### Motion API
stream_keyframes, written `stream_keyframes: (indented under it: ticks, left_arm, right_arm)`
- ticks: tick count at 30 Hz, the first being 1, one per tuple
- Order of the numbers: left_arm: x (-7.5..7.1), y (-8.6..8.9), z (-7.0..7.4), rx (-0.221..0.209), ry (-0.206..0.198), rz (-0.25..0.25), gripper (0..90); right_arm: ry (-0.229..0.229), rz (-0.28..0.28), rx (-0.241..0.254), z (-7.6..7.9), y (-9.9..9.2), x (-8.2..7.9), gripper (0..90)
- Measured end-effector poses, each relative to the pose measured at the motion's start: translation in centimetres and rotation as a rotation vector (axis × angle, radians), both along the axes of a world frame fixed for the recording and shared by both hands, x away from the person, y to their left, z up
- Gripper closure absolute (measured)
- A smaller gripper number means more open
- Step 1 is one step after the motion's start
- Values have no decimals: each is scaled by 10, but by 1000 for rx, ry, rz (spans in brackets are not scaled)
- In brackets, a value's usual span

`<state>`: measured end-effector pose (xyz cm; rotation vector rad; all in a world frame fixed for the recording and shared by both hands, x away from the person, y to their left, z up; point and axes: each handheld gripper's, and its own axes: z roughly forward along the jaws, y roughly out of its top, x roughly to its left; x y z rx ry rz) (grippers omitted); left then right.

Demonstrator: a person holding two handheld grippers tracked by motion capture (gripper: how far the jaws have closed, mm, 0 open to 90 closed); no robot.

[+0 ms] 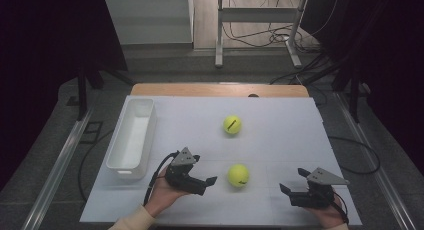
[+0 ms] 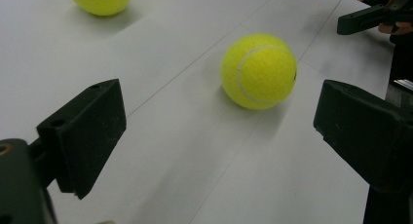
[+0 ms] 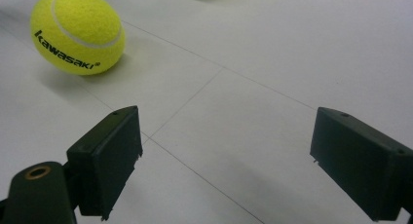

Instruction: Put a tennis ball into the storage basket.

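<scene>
The left gripper (image 1: 207, 182), fingers released, approaches the near ball (image 1: 238, 175) at lower centre. Next it must straddle the ball and clench. Right gripper (image 1: 290, 190) waits, released.

From the high view I saw the white worktop (image 1: 280, 140) lit evenly from above, while the room around it fell off to near black at both sides. That picture was soft and a little grainy. In the gripper views the near ball (image 2: 258, 71) threw a soft, faint shadow. The jaws up close were blurred and dark, showing little detail. I saw no glare.
</scene>
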<state>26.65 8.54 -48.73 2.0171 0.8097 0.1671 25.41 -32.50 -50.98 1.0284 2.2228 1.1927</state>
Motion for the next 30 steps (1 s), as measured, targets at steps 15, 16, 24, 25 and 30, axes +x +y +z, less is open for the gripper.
stream_keyframes:
  ticks: [15,16,24,25,30]
  left_arm:
    - [6,-21,-2,4,29,-45,56]
    - [7,-22,-2,6,29,-49,56]
    - [11,-34,-4,15,40,-68,56]
    - [11,-34,-4,15,40,-68,55]
    - [15,-42,-5,21,42,-83,55]
  right_arm:
    - [-1,-2,-1,0,0,0,120]
    - [-2,-2,-1,0,0,0,120]
    - [-2,-1,-2,0,0,0,121]
    - [-2,-1,-2,0,0,0,121]
    - [-2,-2,-2,0,0,0,121]
